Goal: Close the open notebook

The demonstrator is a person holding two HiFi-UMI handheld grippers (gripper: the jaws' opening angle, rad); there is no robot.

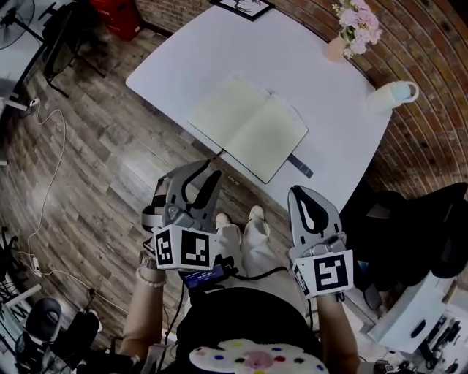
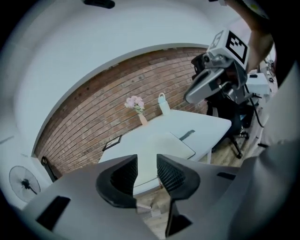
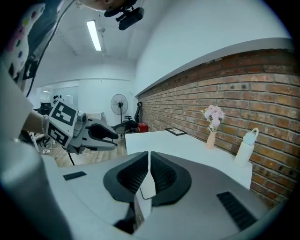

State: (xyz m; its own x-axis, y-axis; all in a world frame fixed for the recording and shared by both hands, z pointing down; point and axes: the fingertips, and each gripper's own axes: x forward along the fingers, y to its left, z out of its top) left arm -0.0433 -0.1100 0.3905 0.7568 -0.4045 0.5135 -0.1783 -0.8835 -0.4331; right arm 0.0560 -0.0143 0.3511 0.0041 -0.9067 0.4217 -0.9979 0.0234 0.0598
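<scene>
Nearest the viewer, a person stands facing the table, light shoes (image 1: 254, 212) on the wooden floor (image 1: 110, 146), with a gripper in each hand, both held level with one another and well short of the table edge. The left gripper (image 1: 203, 175) has its jaws parted, a clear gap between the ribbed pads (image 2: 171, 172) and nothing in that gap; only the table beyond shows through it. The right gripper (image 1: 303, 193) has its jaws pressed together and holds nothing. Neither gripper touches anything on the table.

Beyond them, the white table (image 1: 307, 58) stands cornerwise to the person. The notebook (image 1: 248, 128) lies open and flat on the near part of the top, close to the front edge, both pale pages blank and facing up, its spine running diagonally. A dark strip (image 1: 300, 166) sticks out from under its near right corner toward the table edge; what it is cannot be made out.

Farther back, well apart from the notebook, a small vase of pink flowers (image 1: 355, 29) and a white bottle (image 1: 391, 95) with a loop handle stand along the far side, and a dark picture frame (image 1: 245, 6) lies at the far corner. The brick wall (image 3: 243, 89) runs behind the table, and a standing fan (image 3: 119, 102) is at the far end of the room.
</scene>
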